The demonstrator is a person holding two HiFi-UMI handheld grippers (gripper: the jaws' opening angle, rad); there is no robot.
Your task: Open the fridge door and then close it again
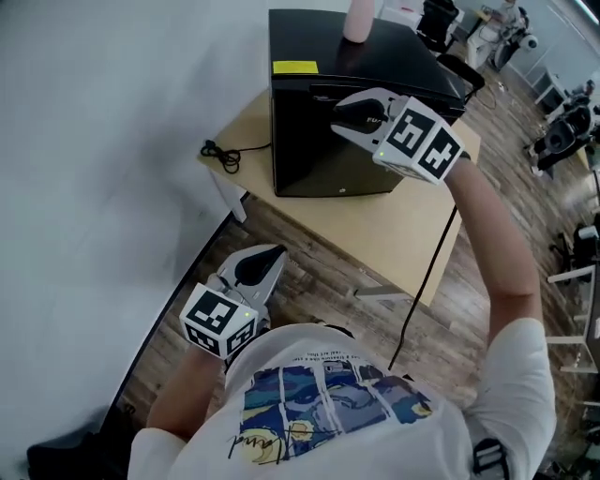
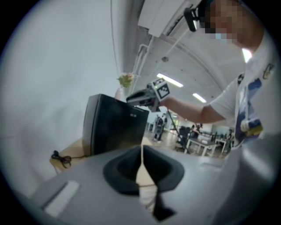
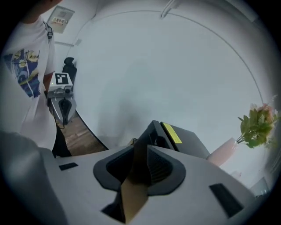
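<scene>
A black mini fridge (image 1: 319, 141) stands on a wooden table (image 1: 394, 225), its door flat against the body in the head view. My right gripper (image 1: 342, 117) is at the door's top front edge, near the right corner. In the right gripper view the jaws (image 3: 139, 151) stand close together, with the dark door edge filling the narrow gap between them. A yellow sticker (image 3: 172, 132) marks the fridge top. My left gripper (image 1: 272, 255) hangs low over the wooden floor, away from the fridge, shut on nothing (image 2: 141, 154). From there the fridge (image 2: 109, 127) and the right gripper (image 2: 136, 97) show ahead.
A pink vase (image 1: 358, 21) with a plant (image 3: 257, 123) stands on the fridge top. A coiled black cable (image 1: 220, 153) lies on the table's left corner by the white wall. Another cable hangs off the table's front. Chairs and desks stand at the far right.
</scene>
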